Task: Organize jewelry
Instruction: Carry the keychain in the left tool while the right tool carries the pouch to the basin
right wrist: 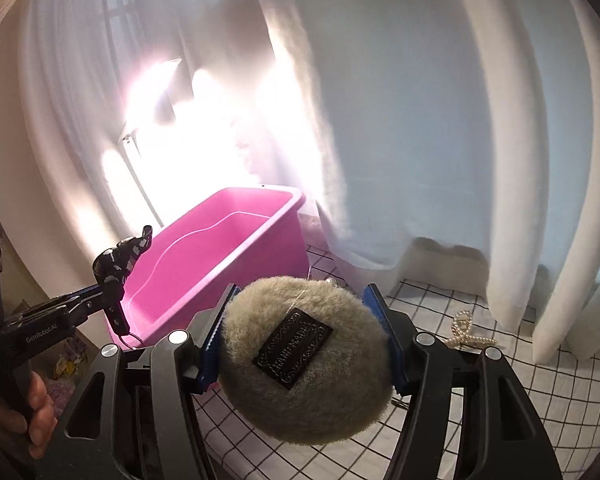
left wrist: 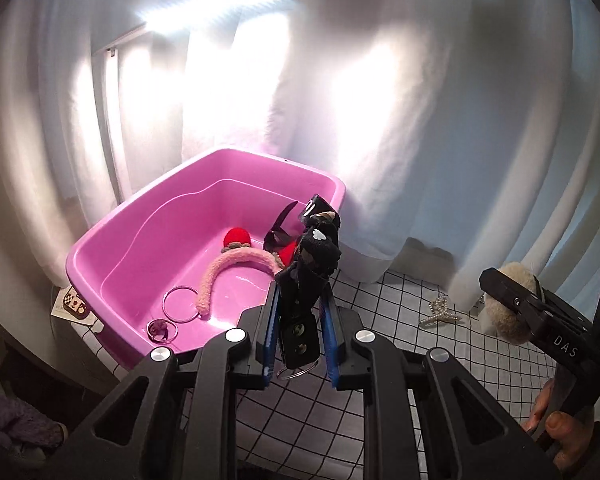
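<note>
Jewelry fills a pink tub (left wrist: 112, 240) on checked cloth (left wrist: 380, 320); both hand-held grippers clamp items before white curtains (left wrist: 420, 120).

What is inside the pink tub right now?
Inside the pink tub: a pink fuzzy headband with red pom-poms, a metal ring, a small round trinket and a black strap. The left gripper and its black keychain hide the right corner.

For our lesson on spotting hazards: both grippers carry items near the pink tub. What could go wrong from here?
1. The left gripper pinches only the lower end of the floppy black patterned strap with a key ring; it may slip out short of the pink plastic tub.
2. The round beige fluffy pouch bulges past the right gripper, so it might squirm loose.
3. The pearl hair claw could be overlooked near the curtain.
</note>
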`<state>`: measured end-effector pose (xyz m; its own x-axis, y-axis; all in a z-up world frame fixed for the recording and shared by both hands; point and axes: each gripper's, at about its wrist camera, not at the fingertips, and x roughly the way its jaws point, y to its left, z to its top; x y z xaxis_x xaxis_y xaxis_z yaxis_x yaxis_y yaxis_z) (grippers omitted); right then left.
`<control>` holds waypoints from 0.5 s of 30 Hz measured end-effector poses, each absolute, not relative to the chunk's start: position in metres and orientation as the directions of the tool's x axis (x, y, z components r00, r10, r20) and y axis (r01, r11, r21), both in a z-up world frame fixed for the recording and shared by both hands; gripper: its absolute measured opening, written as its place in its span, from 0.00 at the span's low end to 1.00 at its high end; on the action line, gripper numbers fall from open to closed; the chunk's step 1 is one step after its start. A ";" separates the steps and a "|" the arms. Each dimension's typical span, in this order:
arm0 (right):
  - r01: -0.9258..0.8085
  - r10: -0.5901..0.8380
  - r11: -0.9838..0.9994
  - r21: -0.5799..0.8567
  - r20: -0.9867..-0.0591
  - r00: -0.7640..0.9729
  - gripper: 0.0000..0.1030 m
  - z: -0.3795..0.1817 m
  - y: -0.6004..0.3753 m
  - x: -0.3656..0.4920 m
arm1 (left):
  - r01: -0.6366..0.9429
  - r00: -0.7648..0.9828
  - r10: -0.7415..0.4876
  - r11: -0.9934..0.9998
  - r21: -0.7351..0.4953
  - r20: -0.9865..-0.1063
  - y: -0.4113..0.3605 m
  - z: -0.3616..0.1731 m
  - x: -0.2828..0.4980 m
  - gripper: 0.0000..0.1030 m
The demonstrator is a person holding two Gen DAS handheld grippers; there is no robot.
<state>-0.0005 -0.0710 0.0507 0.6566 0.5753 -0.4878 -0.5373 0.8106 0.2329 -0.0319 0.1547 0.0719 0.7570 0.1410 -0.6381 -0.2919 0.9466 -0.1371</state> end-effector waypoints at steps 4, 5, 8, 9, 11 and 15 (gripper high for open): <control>-0.578 0.608 0.782 0.233 -0.486 0.627 0.59 0.064 -0.018 0.016 | -0.329 0.745 0.173 0.935 -0.129 -0.644 0.197 0.074 -0.031 0.19; -0.589 0.615 0.775 0.230 -0.487 0.620 0.59 0.066 -0.005 0.020 | -0.335 0.745 0.173 0.932 -0.137 -0.644 0.208 0.074 -0.030 0.19; -0.613 0.623 0.761 0.212 -0.501 0.600 0.59 0.072 0.034 0.035 | -0.351 0.739 0.181 0.926 -0.142 -0.649 0.237 0.073 -0.024 0.19; -0.619 0.630 0.755 0.218 -0.505 0.590 0.59 0.073 0.044 0.040 | -0.357 0.730 0.180 0.923 -0.143 -0.659 0.244 0.069 -0.020 0.19; -0.627 0.636 0.746 0.224 -0.518 0.572 0.59 0.073 0.064 0.051 | -0.361 0.711 0.171 0.921 -0.145 -0.682 0.258 0.063 -0.011 0.19; -0.634 0.622 0.744 0.210 -0.564 0.543 0.59 0.072 0.099 0.069 | -0.359 0.682 0.151 0.922 -0.148 -0.716 0.280 0.050 0.007 0.19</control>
